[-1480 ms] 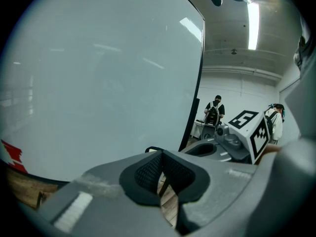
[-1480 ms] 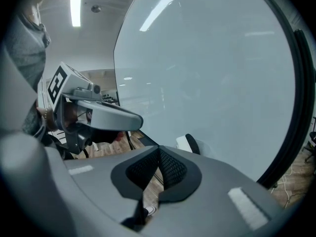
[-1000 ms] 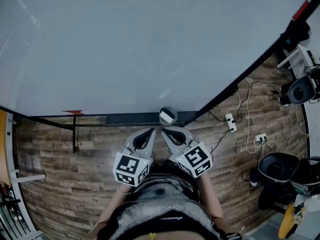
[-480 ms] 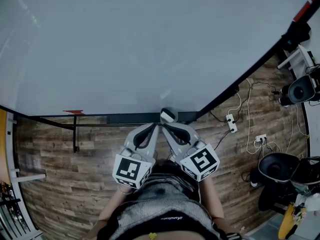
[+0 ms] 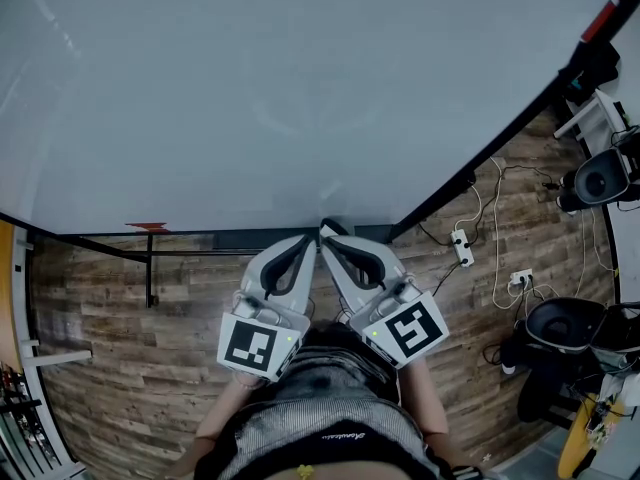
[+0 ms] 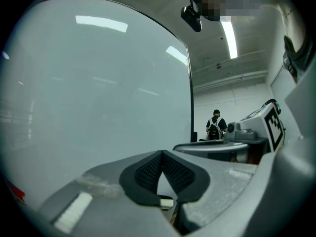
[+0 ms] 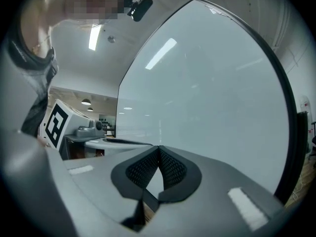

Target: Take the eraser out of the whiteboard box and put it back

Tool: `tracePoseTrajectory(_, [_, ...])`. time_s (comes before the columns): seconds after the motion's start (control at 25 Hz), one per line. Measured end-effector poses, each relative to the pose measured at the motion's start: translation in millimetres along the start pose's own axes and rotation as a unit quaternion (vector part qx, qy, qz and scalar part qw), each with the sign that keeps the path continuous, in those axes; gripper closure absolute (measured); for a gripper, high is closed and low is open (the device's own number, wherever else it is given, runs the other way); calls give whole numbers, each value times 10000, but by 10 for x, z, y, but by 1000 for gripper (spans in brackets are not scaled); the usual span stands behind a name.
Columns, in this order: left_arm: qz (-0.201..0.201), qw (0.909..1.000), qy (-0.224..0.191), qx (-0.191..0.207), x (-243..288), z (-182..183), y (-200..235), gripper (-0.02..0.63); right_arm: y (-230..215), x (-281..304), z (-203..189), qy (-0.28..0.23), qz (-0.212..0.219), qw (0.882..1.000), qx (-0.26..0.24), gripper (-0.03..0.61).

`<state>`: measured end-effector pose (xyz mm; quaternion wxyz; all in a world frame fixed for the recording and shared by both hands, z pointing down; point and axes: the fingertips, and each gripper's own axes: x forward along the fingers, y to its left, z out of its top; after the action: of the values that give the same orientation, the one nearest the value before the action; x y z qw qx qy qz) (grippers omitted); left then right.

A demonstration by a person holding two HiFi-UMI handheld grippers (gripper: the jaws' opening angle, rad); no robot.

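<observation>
- Left gripper [image 5: 309, 240]: jaws pressed together, empty.
- Right gripper [image 5: 327, 237]: jaws pressed together, empty.
- Both tips sit side by side near the whiteboard [image 5: 250, 98] lower edge.

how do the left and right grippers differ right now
In the head view the left gripper slants up to the right and the right gripper up to the left, tips close together at the whiteboard's lower edge. The left gripper's cube bears a different marker from the right gripper's cube. Both are shut, with nothing between the jaws.
</observation>
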<state>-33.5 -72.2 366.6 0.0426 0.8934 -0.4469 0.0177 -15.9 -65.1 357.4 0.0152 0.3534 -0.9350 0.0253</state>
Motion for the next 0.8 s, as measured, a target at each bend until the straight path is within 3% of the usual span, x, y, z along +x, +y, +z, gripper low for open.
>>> tracePoseTrajectory(0.16, [69, 9999, 28, -96, -12, 18, 11, 612, 16, 23, 103, -158, -14, 9999, -31, 577])
tracePoseTrajectory(0.8, [125, 9999, 65, -63, 14, 5, 13, 612, 17, 10, 58, 126, -53, 9998, -162, 578])
